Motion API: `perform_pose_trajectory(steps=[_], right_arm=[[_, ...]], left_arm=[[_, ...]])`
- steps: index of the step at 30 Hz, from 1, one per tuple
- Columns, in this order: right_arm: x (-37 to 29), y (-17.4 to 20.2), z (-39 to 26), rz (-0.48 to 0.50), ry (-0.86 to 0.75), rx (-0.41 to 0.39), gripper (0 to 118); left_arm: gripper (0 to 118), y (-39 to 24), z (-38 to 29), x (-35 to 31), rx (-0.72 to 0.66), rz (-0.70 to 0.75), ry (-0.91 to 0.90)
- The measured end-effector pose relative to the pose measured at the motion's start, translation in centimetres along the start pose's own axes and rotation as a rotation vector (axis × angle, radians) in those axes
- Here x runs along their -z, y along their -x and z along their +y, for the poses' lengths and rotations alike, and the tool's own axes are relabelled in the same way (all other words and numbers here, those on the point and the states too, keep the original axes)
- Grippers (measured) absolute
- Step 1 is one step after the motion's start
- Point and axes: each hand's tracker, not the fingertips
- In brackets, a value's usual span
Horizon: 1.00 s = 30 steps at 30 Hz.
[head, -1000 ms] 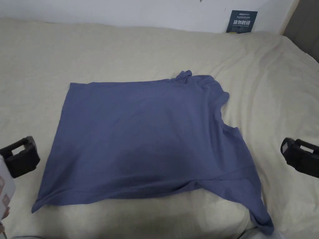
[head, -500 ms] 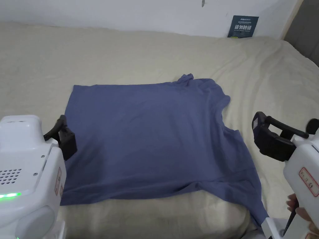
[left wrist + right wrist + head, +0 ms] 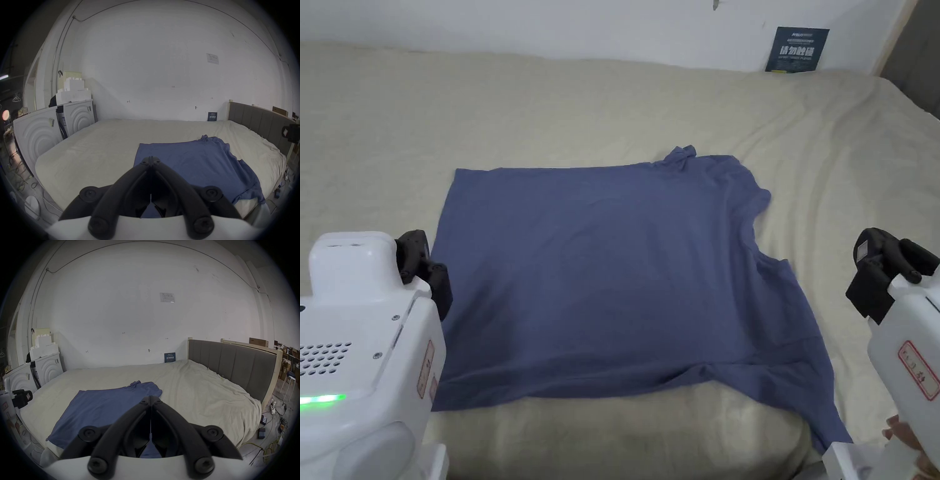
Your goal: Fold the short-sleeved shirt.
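Nearest the camera, the left gripper (image 3: 422, 265) is held at the near-left side of the shirt (image 3: 612, 275), its black tip over the shirt's left edge in the head view; contact with the cloth cannot be confirmed. In the left gripper view its two jaws meet at the tip, closed with nothing between them (image 3: 151, 160), and the shirt spreads ahead and to the right of that tip.

The right gripper (image 3: 878, 262) is held off the shirt's right side, near the lower sleeve, over bare bed sheet (image 3: 862, 162) and apart from the cloth. In the right gripper view its jaws are likewise pressed together and empty (image 3: 150, 399); the shirt lies ahead and to the left of the tip. Part of a hand (image 3: 903, 431) shows at the lower right, below this gripper's white body.

The shirt is blue and lies spread flat on the bed, sideways to the person: hem to the left, collar and sleeves to the right. Its near-right sleeve hangs over the near edge of the bed. A small bunched fold rises at its far edge.

Beyond the shirt, at the far right, a dark card (image 3: 797, 49) leans against the white wall (image 3: 550, 25).
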Motion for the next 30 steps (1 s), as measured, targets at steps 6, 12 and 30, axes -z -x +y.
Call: perform_pose_trajectory(steps=[6, 12, 30], right_arm=[[0.0, 0.0, 0.0, 0.012, 0.016, -0.003, 3], [0.2, -0.1, 0.0, 0.013, 0.035, -0.007, 3], [1.1, -0.5, -1.6, -0.006, 0.109, 0.005, 3]], left_arm=[[0, 1.0, 0.2, 0.3, -0.005, -0.005, 0.038], [68, 3.9, -0.5, 2.0, -0.044, 0.008, 0.249], [61, 7.2, -11.0, 7.6, -0.033, 0.046, 0.863]])
